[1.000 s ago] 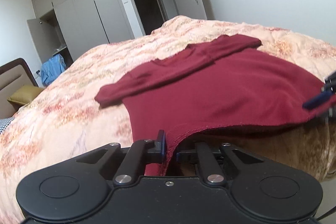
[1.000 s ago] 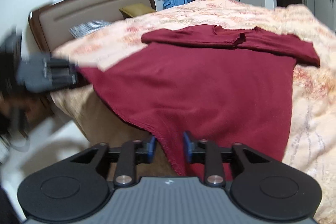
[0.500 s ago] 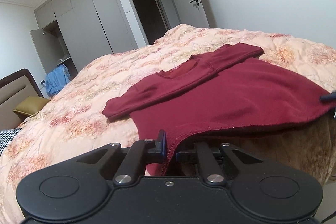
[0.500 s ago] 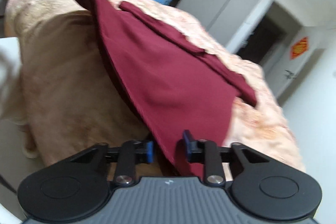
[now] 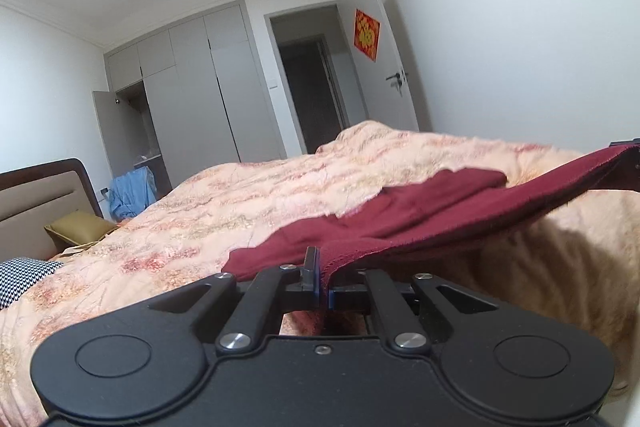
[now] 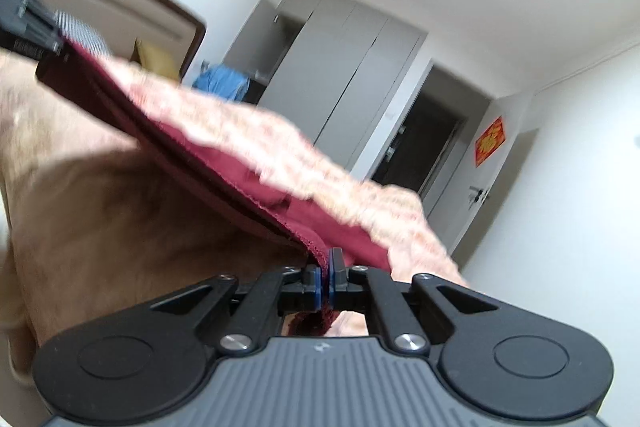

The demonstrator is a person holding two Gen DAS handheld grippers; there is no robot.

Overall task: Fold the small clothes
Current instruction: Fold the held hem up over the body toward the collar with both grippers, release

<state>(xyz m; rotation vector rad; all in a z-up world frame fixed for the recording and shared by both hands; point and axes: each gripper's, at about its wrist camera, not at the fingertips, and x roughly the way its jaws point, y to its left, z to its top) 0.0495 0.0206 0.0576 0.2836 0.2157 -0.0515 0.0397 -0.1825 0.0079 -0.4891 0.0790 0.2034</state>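
The fold was at an early-to-middle stage, judging by the lie of the cloth: the dark red top (image 5: 400, 223) had its sleeves already laid across the upper part, while the body was not yet doubled over. Its lower hem was lifted clear of the near edge of the bed (image 5: 224, 203) and stretched taut between the two grippers. The left gripper (image 5: 323, 281) had its fingers pressed together on one hem corner; the right gripper (image 6: 323, 281) likewise pinched the other corner, a tuft of fabric hanging below its fingers. Remaining, as a judgement: carry the hem toward the collar, lay it down, smooth it. The garment looked like a soft knit with a slightly frayed hem edge; the far part rested flat on the floral quilt (image 5: 192, 227). The right view was motion-blurred, so finer detail could not be read.
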